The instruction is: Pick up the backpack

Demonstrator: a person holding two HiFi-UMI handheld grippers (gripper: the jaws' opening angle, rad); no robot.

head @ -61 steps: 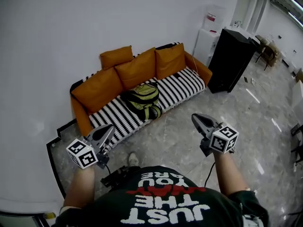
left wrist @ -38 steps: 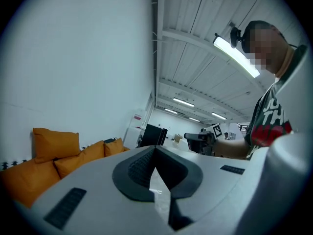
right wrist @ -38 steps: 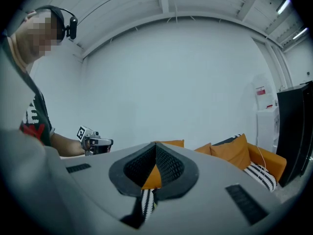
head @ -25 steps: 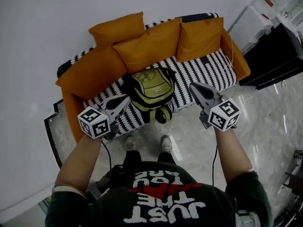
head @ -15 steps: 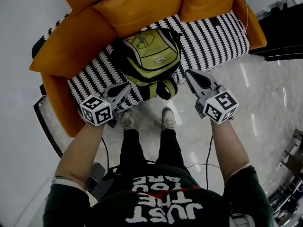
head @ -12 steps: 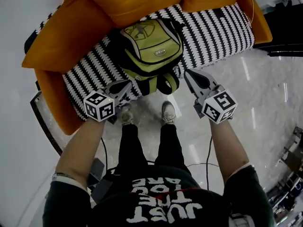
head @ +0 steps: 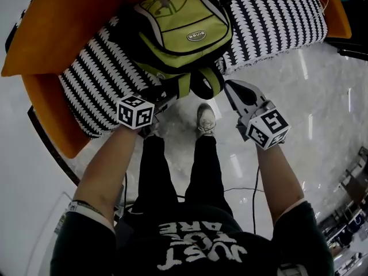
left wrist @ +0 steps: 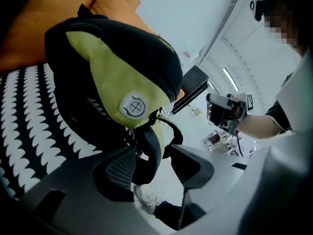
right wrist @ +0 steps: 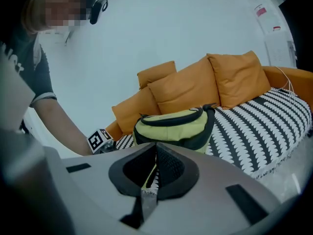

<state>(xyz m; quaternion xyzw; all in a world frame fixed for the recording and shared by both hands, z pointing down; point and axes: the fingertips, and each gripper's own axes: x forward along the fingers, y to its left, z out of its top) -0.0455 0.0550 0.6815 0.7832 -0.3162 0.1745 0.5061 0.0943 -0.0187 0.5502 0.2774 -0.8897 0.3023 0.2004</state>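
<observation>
The green and black backpack [head: 184, 33] lies on the sofa's striped seat [head: 92, 68], its straps hanging over the front edge. My left gripper [head: 167, 95] is at the pack's lower end. In the left gripper view its jaws [left wrist: 154, 168] are opening, and a black and green strap [left wrist: 149, 148] hangs between them without being pinched. My right gripper [head: 231, 89] hovers just right of the straps, above the floor. Its jaws are shut and empty [right wrist: 156, 153], with the backpack [right wrist: 171, 126] beyond them.
Orange cushions [right wrist: 186, 89] line the sofa's back and an orange arm [head: 52, 22] stands at the left. The person's shoes [head: 206, 118] are on the glossy floor just in front of the seat. A black cabinet edge [head: 353, 45] sits at the right.
Both grippers have dropped toward the sofa's front edge and the view has leant in over the backpack. The left gripper's jaws have come open around a strap.
</observation>
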